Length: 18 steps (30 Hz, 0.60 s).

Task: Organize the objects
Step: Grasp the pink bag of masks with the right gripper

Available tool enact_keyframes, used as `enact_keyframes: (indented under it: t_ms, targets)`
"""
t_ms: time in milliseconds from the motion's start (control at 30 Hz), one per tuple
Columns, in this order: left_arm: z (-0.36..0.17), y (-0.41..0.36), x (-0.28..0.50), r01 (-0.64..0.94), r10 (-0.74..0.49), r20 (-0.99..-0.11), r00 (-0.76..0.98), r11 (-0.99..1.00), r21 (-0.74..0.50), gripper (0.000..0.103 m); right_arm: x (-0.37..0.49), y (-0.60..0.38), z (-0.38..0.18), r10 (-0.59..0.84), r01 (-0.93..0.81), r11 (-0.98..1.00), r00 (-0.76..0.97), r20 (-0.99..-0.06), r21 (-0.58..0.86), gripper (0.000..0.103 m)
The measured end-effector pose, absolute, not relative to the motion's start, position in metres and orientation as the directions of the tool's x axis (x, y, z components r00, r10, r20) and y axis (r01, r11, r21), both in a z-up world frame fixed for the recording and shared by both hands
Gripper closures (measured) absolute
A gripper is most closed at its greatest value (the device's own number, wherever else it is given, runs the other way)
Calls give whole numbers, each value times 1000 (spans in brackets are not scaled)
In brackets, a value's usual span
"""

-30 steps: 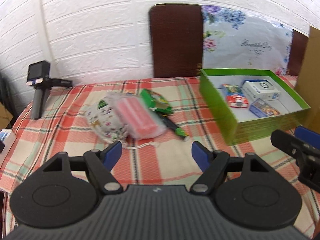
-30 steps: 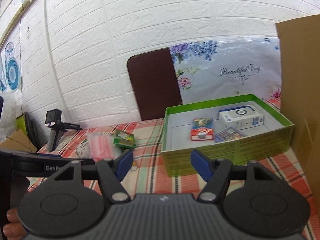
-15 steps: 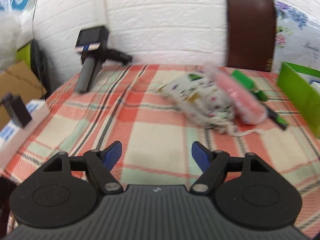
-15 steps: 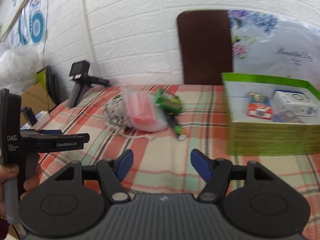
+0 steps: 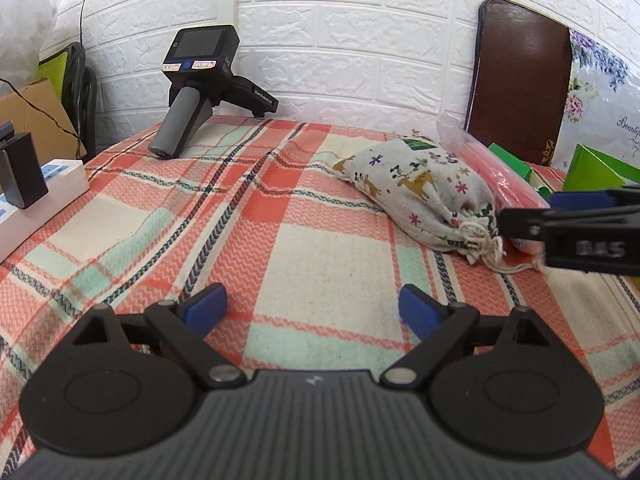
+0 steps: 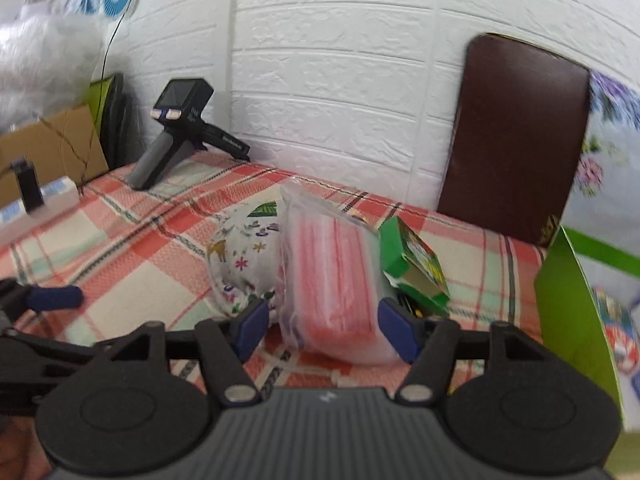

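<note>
My right gripper (image 6: 324,326) is low over the plaid table, its jaws closing around a pink packet in clear plastic (image 6: 332,280). The packet stands between the blue pads, which do not visibly press on it. A printed cloth drawstring bag (image 6: 240,256) lies just left of the packet and a small green carton (image 6: 416,268) just right. My left gripper (image 5: 311,308) hovers over bare tablecloth left of the bag (image 5: 420,196), its jaws opening with nothing between them. The right gripper (image 5: 560,220) reaches in from the right edge of the left wrist view.
An open green box (image 6: 568,300) with small cartons inside stands at the right. A black handheld device (image 5: 196,80) rests at the back left. A white power strip (image 5: 40,192) with a black plug lies off the table's left edge. A brown chair back (image 5: 520,80) leans on the wall.
Both grippers swung left, away from the green box, and sank. The right one closed in on the pink packet, now between its narrowing jaws. The left one's jaws widened.
</note>
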<state>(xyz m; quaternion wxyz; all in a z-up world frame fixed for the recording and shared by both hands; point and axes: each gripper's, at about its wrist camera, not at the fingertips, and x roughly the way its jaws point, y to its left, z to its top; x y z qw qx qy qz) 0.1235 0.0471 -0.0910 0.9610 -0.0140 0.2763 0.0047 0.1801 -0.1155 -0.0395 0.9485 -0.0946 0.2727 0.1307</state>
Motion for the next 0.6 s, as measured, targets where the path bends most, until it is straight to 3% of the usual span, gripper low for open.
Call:
enact_keyframes:
  t_ms: [33,100,200,333,467,567,600]
  targets:
    - [-92,48,124,-16,0,-531,847,1000,-26,9,184,-112,-43,174,-295,945,821,-544,-143,63]
    - [-92,48,124,-15,-3,-530,848,999,-29,8,183,-111,-45,148,-283,940,841,-521,-189,73]
    - [-92,48,123,-15,-3,-530,848,999,-30,8,172,-121,-38,149,-268,949,843,-517,-164,77]
    - [-92,48,123,-16,-5,-529,849,999,-34,7,134,-134,-33,181,-317,931,833,-523,-183,77]
    - [-91,50,122,-10,-20,-529,848,999,-52,6,70,-142,-42,211,-454,812,814,-541,-367,76]
    - [-90,54,122,8,-52,-535,843,996,-85,5,27,-162,-42,245,-527,757,777,-580,-386,67]
    - [-89,55,122,16,-64,-541,839,996,-93,5,16,-170,-40,263,-538,761,766,-587,-362,59]
